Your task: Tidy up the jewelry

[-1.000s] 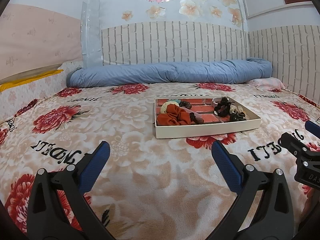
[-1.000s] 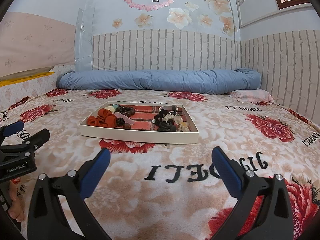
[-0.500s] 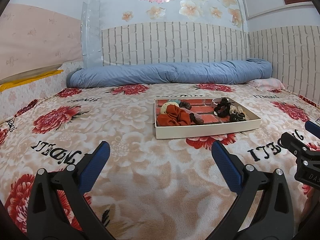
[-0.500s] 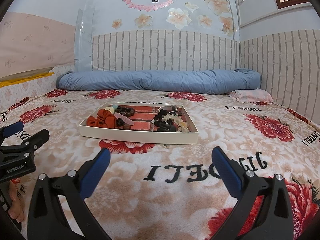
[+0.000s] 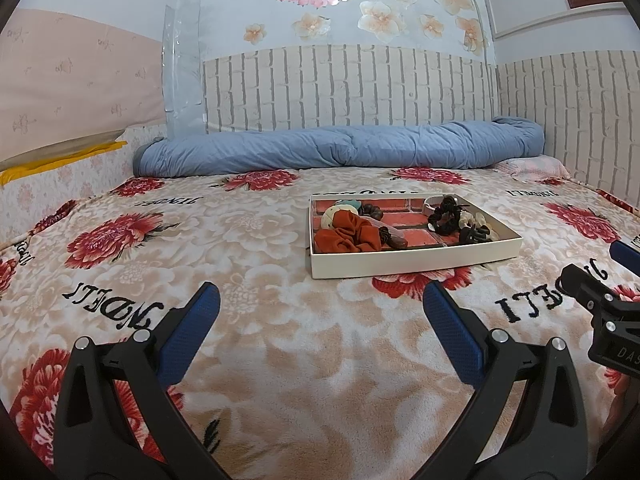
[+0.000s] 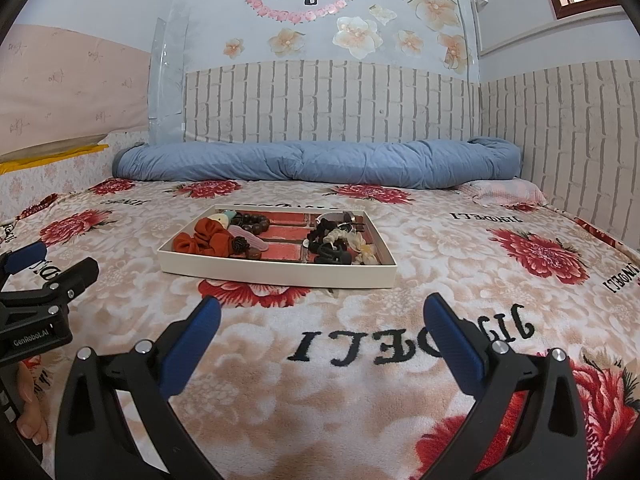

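A shallow cream tray with a brick-pattern floor lies on the flowered bed blanket. On its left side lie an orange scrunchie, a dark bead bracelet and a pink clip. On its right side lies a heap of black and cream hair ties. My left gripper is open and empty, well short of the tray. My right gripper is open and empty, also short of the tray.
A rolled blue quilt lies along the brick-pattern wall at the back. A pink pillow sits at the back right. The other gripper shows at the edge of each view.
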